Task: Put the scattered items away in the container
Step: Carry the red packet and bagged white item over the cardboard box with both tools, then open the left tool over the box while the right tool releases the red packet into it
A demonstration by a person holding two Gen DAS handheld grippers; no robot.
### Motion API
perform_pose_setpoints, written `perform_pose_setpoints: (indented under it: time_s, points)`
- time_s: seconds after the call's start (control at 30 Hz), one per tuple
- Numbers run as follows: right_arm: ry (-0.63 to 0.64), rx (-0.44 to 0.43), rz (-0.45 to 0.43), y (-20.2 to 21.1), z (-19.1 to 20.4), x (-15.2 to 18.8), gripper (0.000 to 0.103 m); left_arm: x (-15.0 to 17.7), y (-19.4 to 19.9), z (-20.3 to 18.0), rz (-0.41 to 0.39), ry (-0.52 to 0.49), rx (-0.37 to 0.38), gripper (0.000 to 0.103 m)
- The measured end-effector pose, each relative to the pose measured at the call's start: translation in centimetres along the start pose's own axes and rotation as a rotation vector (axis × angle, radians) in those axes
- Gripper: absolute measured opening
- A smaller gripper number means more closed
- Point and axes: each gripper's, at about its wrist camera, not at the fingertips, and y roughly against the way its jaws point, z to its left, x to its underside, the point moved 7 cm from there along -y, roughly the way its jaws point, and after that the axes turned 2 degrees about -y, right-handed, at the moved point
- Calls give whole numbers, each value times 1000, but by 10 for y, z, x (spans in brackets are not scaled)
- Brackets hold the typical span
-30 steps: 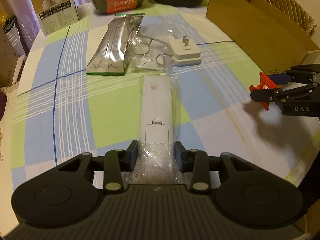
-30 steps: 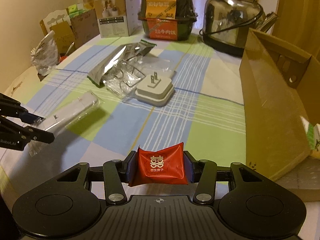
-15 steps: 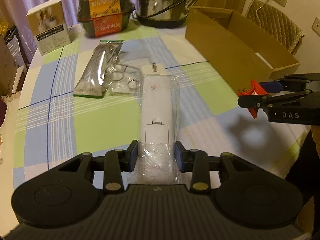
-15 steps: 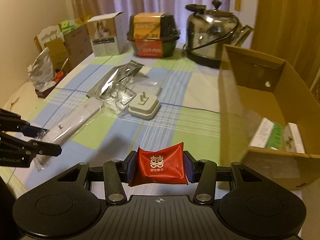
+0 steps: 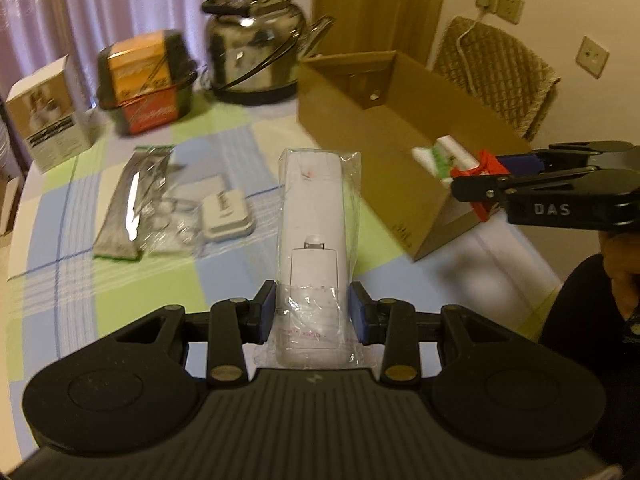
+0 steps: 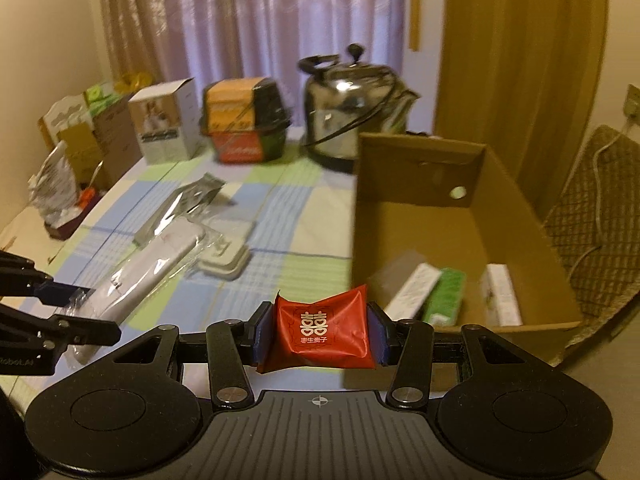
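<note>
Grippers both loaded, held above the checked tablecloth [image 5: 120,280]; landmark is the cardboard box [image 5: 404,184].

Left gripper [image 5: 312,312]: blue pads clamped on the near end of a white remote control [image 5: 310,240] sealed in a clear plastic sleeve. Remote is long and slim, with a small grey button at mid-length; faint red mark near its far tip. Loose wrinkled film sticks out beyond the far end. It points away from the camera, raised over the cloth, just left of the box's near corner.

Right gripper [image 6: 318,334]: pads closed on both sides of a small red foil packet [image 6: 320,330], pillow-shaped, creased, white double-happiness emblem and a line of white characters on its face. In the left wrist view the packet [image 5: 486,168] sits over the box's near edge.

Box: open-topped brown cardboard, round hole in its far wall. Inside on the floor: white carton [image 6: 412,292], green pack [image 6: 446,294], another white carton [image 6: 502,294], lying side by side.

Left of the box on the cloth: white plug adapter [image 5: 226,216], clear bag holding metal rings [image 5: 164,220], silver foil pouch [image 5: 132,204].

Beyond the box, far table edge: steel kettle [image 6: 352,120], black-and-orange food container [image 6: 246,120], white printed carton [image 6: 166,124]. Curtain [image 6: 260,20] behind.
</note>
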Motion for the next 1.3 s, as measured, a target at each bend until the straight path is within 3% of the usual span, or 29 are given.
perform_pose_setpoints:
  time_s: [0.4,0.73,1.3]
  points:
    - [-40,75,-50,6,-76,-20,51,-62,-26,-64,-38,-36,71,33]
    - [-100,133,-73,-4,-136,-31,51,-111,-71,-101,-37,-9,101,33]
    - [-121,129,-60,-32,-156,-34,51,-129,-125,-113,5,9,90,33]
